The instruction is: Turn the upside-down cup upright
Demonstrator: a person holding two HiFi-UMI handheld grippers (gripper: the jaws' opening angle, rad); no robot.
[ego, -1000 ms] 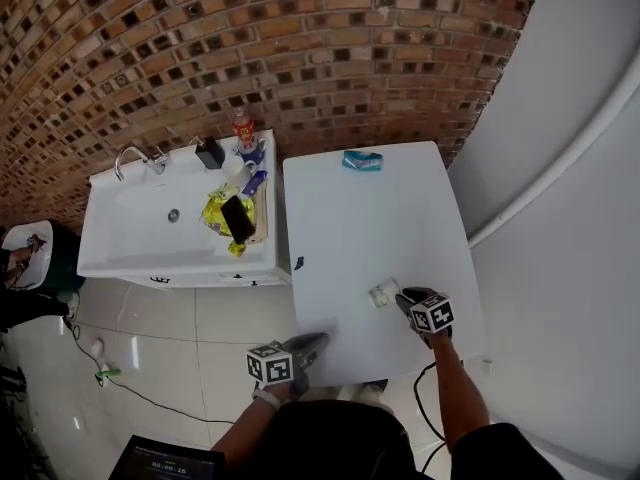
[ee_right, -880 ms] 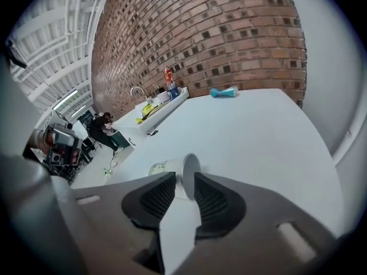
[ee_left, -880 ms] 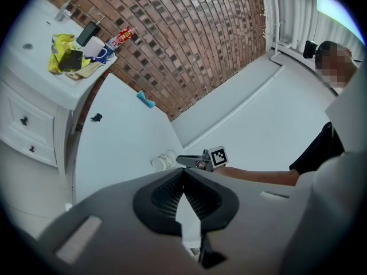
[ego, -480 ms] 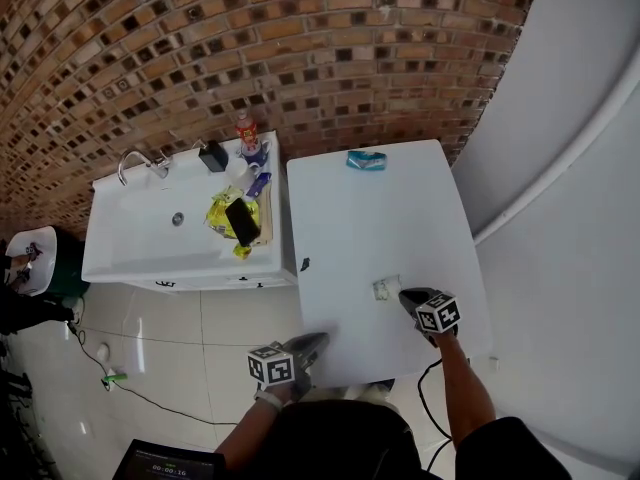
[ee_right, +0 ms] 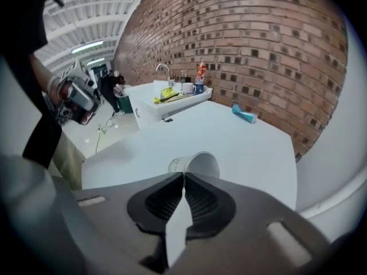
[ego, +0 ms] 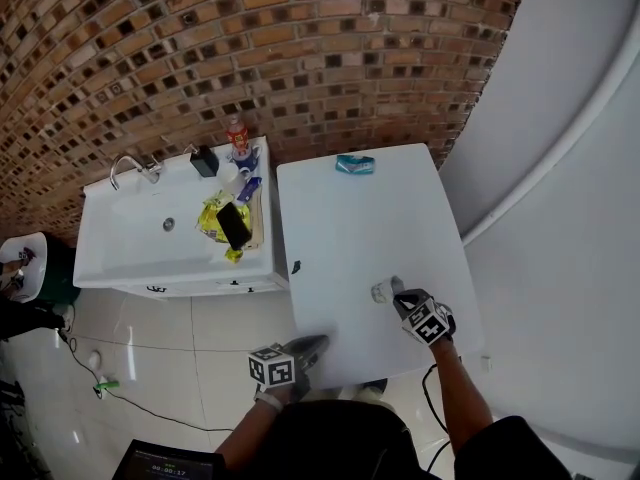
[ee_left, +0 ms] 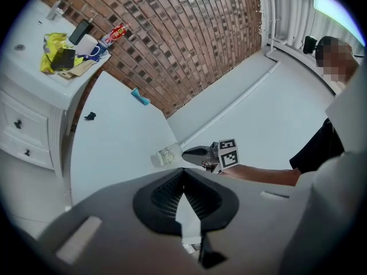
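Head view. White table [ego: 370,218] set against a brick wall [ego: 300,48], with a white sink unit [ego: 130,243] just beside it on the left. On the sink unit: a faucet [ego: 133,164] at the back, and at the right end a red bottle [ego: 238,133], a yellow bag [ego: 211,213] and a black phone [ego: 236,223]. At the table's far edge, a teal packet [ego: 355,164]; near its left edge, a small dark scrap [ego: 296,266]. Toward the table's near right part, the cup [ego: 381,290], tipped over, right at the tips of the right gripper [ego: 397,291]. Left gripper [ego: 318,341] at the table's near edge, well apart from the cup.

Left gripper view. Jaws pressed together tip to tip, with nothing between them. Beyond them, across the table, the cup lying sideways: bottom pointing left, mouth toward the right gripper and met by its tips at the rim. Cannot tell whether resting on the table top or raised just above it.

Right gripper view. Jaws drawn in tight on the near rim of the cup, with the thin wall pinched between the tips. Cup tilted, neither upside down nor upright: open mouth turned up and to the right, printed side wall to the left. Farther off, the sink unit with its clutter and the teal packet near the brick wall. At far left, the left gripper, away from the cup.
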